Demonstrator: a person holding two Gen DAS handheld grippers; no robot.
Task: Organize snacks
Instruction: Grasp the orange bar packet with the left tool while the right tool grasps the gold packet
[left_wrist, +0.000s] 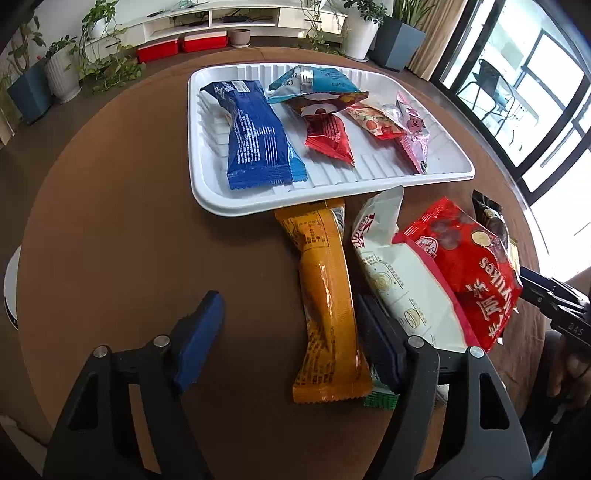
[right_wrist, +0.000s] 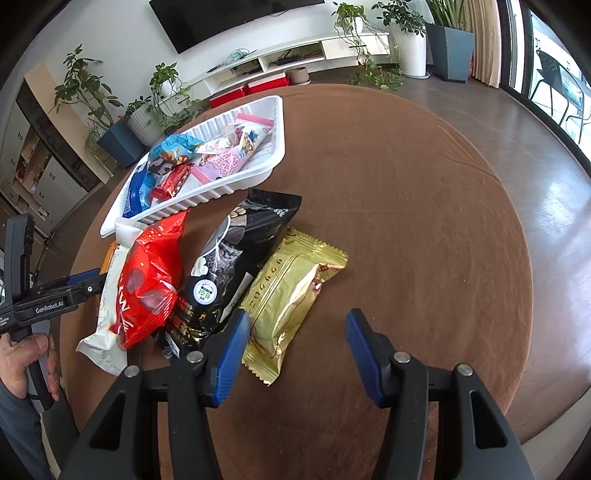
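Observation:
A white tray (left_wrist: 240, 206) at the back of the round brown table holds a dark blue packet (left_wrist: 255, 136), a red one (left_wrist: 328, 136) and several small snacks. In front of it lie an orange packet (left_wrist: 327, 295), a white bag (left_wrist: 402, 280), a red bag (left_wrist: 476, 266), a black bag (right_wrist: 236, 258) and a gold packet (right_wrist: 291, 295). My left gripper (left_wrist: 288, 339) is open around the orange packet: the right pad is beside it and the left pad stands clear. My right gripper (right_wrist: 297, 358) is open over the near end of the gold packet, with the right pad well away from it.
The table edge (right_wrist: 509, 369) curves close on the right, with bare cloth (right_wrist: 406, 221) right of the snacks. A hand (right_wrist: 33, 354) holds the left gripper's handle. Potted plants (right_wrist: 166, 96), a low white cabinet (right_wrist: 295, 55) and red boxes (left_wrist: 184, 46) stand on the floor beyond.

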